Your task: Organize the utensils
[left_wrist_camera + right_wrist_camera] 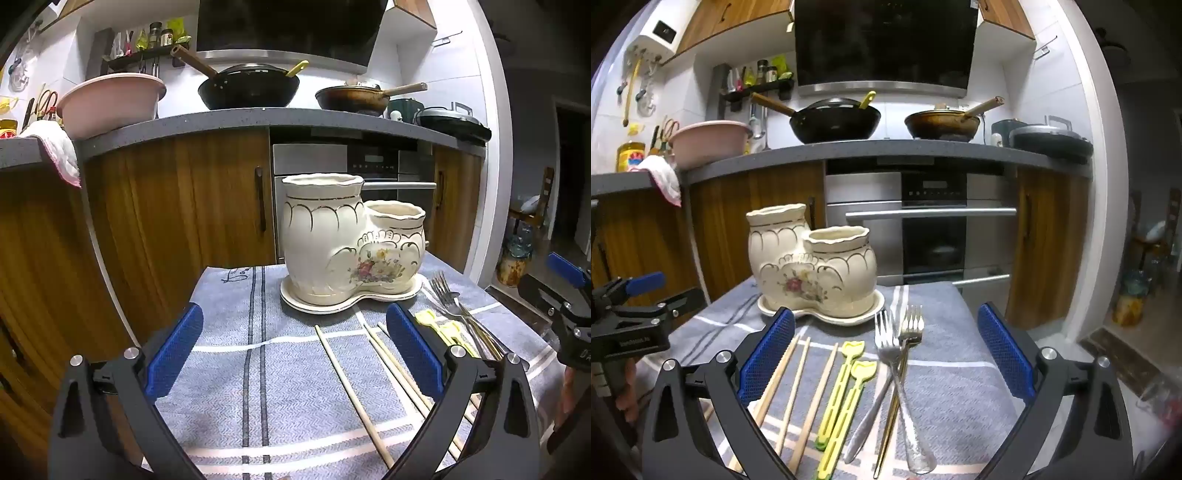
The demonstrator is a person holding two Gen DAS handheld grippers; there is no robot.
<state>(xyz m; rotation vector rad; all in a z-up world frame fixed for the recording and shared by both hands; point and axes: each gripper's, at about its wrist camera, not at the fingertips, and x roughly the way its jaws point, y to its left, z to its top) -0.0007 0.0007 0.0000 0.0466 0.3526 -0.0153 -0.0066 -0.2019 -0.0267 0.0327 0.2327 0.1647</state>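
A cream ceramic double-pot utensil holder (pixel 343 240) (pixel 812 269) stands on its saucer on a grey-blue striped cloth (pixel 258 369) (pixel 953 376). Wooden chopsticks (pixel 801 387) (pixel 354 391), two yellow-green plastic picks (pixel 846 391) (pixel 439 326) and crossed metal forks (pixel 897 369) (pixel 454 302) lie on the cloth in front of it. My left gripper (pixel 295 354) is open and empty, over the cloth left of the chopsticks. My right gripper (pixel 886 354) is open and empty, hovering above the forks and picks. Each gripper shows at the edge of the other's view.
A grey kitchen counter (pixel 886 151) behind carries two woks (pixel 834 122), a pink basin (pixel 709 142) and a cooker. An oven (pixel 923 229) and wooden cabinets (pixel 177 199) stand behind the cloth-covered table. The table drops off at left and right edges.
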